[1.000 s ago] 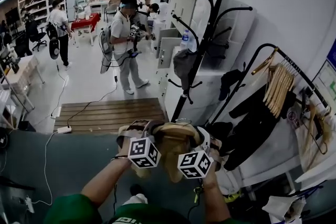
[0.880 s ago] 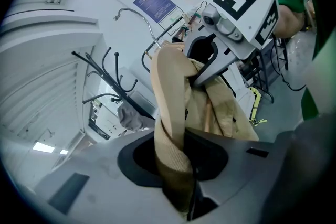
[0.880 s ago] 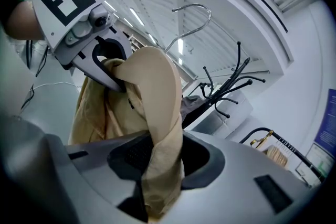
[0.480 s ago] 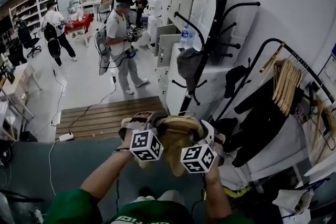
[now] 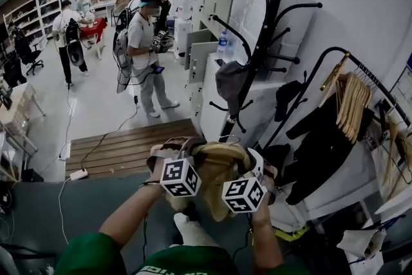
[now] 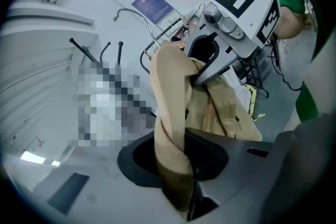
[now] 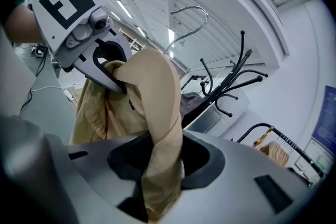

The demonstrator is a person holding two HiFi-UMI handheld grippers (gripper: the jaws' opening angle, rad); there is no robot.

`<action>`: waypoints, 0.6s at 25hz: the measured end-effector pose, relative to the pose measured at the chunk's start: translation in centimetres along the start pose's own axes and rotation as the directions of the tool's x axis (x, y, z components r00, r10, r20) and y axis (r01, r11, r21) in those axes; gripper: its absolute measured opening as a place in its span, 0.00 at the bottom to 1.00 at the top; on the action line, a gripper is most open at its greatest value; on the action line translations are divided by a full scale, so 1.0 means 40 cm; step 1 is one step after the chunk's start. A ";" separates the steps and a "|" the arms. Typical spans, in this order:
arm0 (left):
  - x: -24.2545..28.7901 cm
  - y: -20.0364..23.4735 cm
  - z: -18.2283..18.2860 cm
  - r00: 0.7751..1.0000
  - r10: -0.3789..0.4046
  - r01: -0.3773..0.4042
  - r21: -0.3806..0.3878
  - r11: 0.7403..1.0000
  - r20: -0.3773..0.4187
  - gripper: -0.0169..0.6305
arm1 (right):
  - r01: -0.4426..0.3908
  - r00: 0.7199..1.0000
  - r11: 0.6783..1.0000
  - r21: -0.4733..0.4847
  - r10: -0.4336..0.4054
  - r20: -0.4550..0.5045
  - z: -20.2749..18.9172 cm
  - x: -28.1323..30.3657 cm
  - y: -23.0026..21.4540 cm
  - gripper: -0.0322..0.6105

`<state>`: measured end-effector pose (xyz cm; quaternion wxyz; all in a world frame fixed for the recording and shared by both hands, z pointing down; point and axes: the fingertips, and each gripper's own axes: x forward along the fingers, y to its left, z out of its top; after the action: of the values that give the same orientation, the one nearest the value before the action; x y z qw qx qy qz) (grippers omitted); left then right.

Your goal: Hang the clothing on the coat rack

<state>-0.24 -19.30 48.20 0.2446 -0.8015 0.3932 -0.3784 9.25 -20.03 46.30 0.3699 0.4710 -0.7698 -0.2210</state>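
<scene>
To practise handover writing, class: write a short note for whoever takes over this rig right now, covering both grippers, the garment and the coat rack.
Left gripper: shut on the tan garment.
Right gripper: shut on another fold of the same garment.
Where things are: the garment hangs bunched between the two grippers in front of the person. The black coat rack stands ahead and to the right, apart from the garment.
Done: the garment is lifted in both grippers.
Left: bring it up to a free hook on the rack, hang it, then open both grippers.

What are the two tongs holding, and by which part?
One tan garment: left tongs and right tongs each clamp a bunched fold of its fabric.
</scene>
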 end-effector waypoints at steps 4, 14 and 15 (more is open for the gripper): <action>0.035 0.027 -0.016 1.000 -0.017 0.017 0.000 1.000 0.013 0.16 | 0.004 1.000 1.000 0.001 -0.004 -0.015 0.006 0.040 -0.011 0.27; 0.124 0.113 -0.054 0.995 -0.079 0.078 0.030 0.997 0.057 0.16 | 0.041 0.998 0.999 0.033 -0.039 -0.056 0.034 0.147 -0.042 0.27; 0.135 0.121 -0.058 0.994 -0.087 0.085 0.035 0.996 0.061 0.16 | 0.044 0.997 0.998 0.038 -0.041 -0.064 0.035 0.159 -0.045 0.27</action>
<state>-2.07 -26.70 48.47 0.2532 -0.8250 0.3445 -0.3697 7.39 -26.53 46.50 0.3797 0.5012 -0.7518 -0.1987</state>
